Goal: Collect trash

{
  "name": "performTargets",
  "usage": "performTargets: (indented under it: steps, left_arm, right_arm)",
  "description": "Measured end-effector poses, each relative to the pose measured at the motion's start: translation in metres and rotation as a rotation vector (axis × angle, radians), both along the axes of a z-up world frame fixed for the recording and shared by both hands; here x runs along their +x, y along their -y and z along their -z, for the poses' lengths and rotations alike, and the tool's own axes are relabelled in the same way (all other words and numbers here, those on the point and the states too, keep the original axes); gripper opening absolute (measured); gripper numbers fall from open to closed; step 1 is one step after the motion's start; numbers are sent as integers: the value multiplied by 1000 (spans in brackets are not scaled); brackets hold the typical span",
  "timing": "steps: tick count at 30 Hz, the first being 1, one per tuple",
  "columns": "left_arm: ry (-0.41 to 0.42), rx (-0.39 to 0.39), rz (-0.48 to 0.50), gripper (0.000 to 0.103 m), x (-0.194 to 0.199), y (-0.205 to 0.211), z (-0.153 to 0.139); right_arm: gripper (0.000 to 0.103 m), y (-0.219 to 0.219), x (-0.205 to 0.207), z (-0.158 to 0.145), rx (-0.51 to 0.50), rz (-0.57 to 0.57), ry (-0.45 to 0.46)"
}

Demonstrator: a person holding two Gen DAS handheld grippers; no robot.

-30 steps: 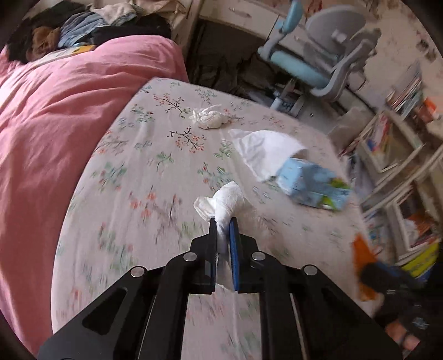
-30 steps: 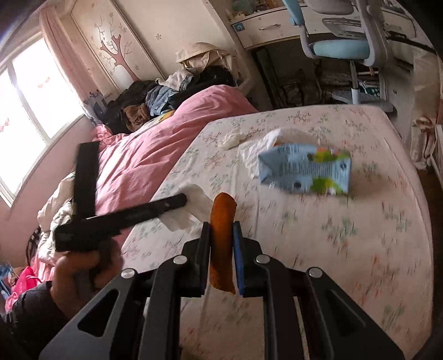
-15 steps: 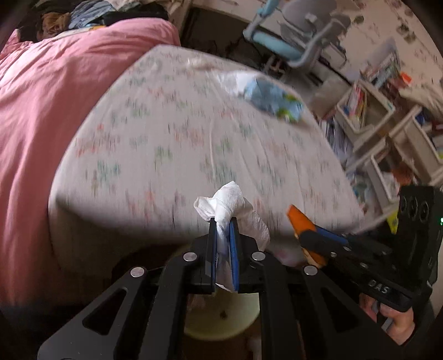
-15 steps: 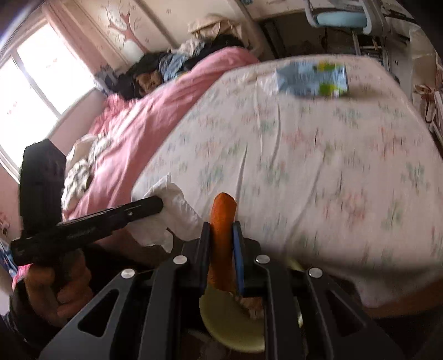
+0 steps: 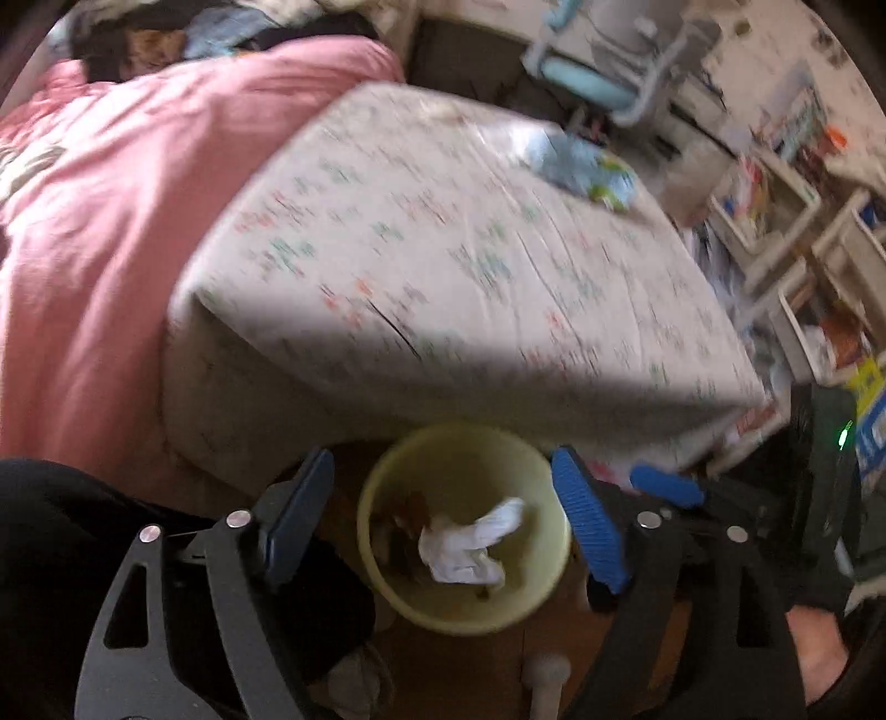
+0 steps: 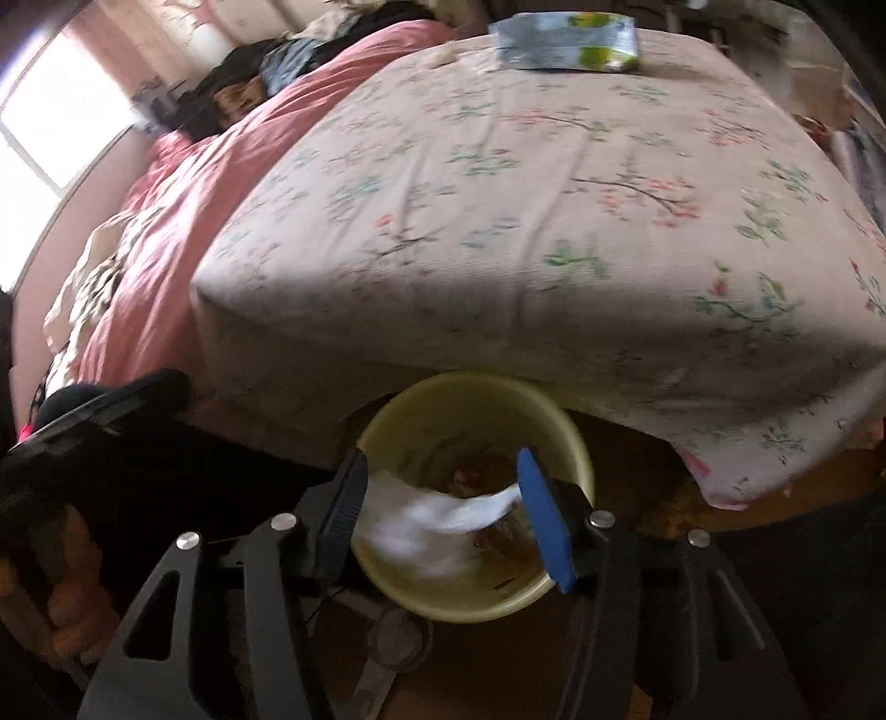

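Floral-sheeted bed (image 6: 554, 183): blue-green packet (image 6: 565, 47) at far end, pink quilt (image 6: 221, 166) alongside.

left hand-held gripper (image 5: 443, 520): black frame, blue pads, silver screws | right hand-held gripper (image 6: 443, 509): same build, green light

You're not getting any readable text here: the blue and green packet (image 6: 567, 41) sitting at the far edge of the bed (image 6: 554, 194) is showing print, but it's blurring too much to read.
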State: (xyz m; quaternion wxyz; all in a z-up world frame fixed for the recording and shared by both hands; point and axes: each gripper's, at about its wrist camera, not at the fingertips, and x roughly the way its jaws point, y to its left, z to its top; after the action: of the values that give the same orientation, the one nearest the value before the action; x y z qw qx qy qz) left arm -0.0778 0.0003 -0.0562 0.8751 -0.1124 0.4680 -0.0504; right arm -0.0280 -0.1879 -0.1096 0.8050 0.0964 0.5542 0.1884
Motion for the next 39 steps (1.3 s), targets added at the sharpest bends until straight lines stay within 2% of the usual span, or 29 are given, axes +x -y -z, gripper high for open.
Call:
performTargets:
  steps: [5, 9, 15, 20, 27, 31, 34, 39]
  left_arm:
    - [181, 15, -116, 92, -9, -18, -28]
    - [247, 25, -153, 92, -9, -20, -34]
    - [340, 37, -140, 95, -16, -15, -43]
    - [334, 22, -133, 96, -17, -14, -42]
    - [273, -6, -122, 96, -12, -19, -34]
    - [240, 3, -88, 96, -9, -14, -29]
    - [254, 36, -76, 96, -10, -9, -31]
    - [246, 36, -77, 96, -9, -10, -31]
  right_arm:
    - [74, 2, -4, -2, -50, 75, 82]
    - [81, 2, -2, -2, -96, 131, 132]
    - [84, -5, 5, 2, -148, 143, 159]
    - [84, -11, 5, 4, -192, 143, 181]
    - [86, -13, 6, 6, -217, 140, 192]
    - [87, -14, 7, 6, -220, 140, 191]
    - [87, -13, 7, 6, -221, 142, 192]
    - [87, -13, 6, 7, -223, 142, 190]
